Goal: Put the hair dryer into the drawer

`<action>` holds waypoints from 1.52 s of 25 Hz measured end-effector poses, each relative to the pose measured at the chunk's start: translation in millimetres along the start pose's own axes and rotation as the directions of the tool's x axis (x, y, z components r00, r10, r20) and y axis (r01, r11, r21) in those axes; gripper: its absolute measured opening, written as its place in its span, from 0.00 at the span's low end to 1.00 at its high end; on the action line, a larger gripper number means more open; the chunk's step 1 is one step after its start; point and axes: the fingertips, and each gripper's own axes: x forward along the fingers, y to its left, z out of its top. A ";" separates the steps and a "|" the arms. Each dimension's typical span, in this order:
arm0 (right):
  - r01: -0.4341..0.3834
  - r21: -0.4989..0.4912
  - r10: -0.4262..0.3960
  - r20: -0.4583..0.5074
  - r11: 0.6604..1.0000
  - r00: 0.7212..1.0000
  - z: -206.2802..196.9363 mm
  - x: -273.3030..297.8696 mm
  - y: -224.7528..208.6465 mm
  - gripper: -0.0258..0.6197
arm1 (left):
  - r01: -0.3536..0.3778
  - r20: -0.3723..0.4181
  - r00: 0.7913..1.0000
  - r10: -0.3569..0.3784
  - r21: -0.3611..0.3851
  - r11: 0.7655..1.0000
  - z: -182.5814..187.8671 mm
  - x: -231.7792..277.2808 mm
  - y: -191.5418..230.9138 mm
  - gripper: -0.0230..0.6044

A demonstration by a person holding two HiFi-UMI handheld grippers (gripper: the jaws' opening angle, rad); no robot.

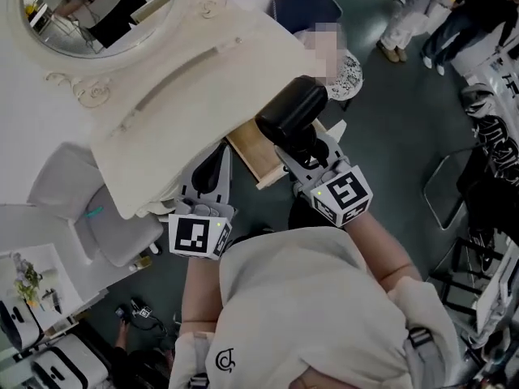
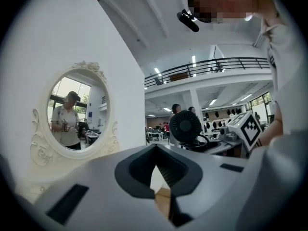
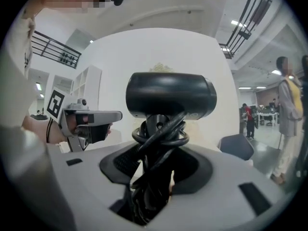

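Note:
The black hair dryer (image 1: 290, 113) stands upright in my right gripper (image 1: 302, 148), which is shut on its handle with the cord wound round it. In the right gripper view the dryer's barrel (image 3: 171, 95) sits above the jaws of that gripper (image 3: 154, 177). It hangs over the open wooden drawer (image 1: 250, 154) that sticks out from the cream dressing table (image 1: 186, 96). My left gripper (image 1: 212, 164) lies left of the drawer, partly under the table's edge. Its jaws (image 2: 156, 177) look shut, fingertips together, and I see nothing gripped between them. The dryer's rear grille (image 2: 185, 126) faces it.
An oval mirror (image 1: 89, 14) stands on the table against the white wall. A grey chair (image 1: 105, 217) is at the left, a dark chair (image 1: 304, 6) beyond the table. People (image 1: 422, 14) stand at the top right, and racks (image 1: 486, 136) line the right side.

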 end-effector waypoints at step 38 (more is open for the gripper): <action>-0.967 -0.030 0.441 -0.886 0.253 0.143 -291.0 86.2 -63.0 0.33 | -0.596 -0.207 0.802 0.561 -0.205 0.776 -111.4 60.4 40.8 0.06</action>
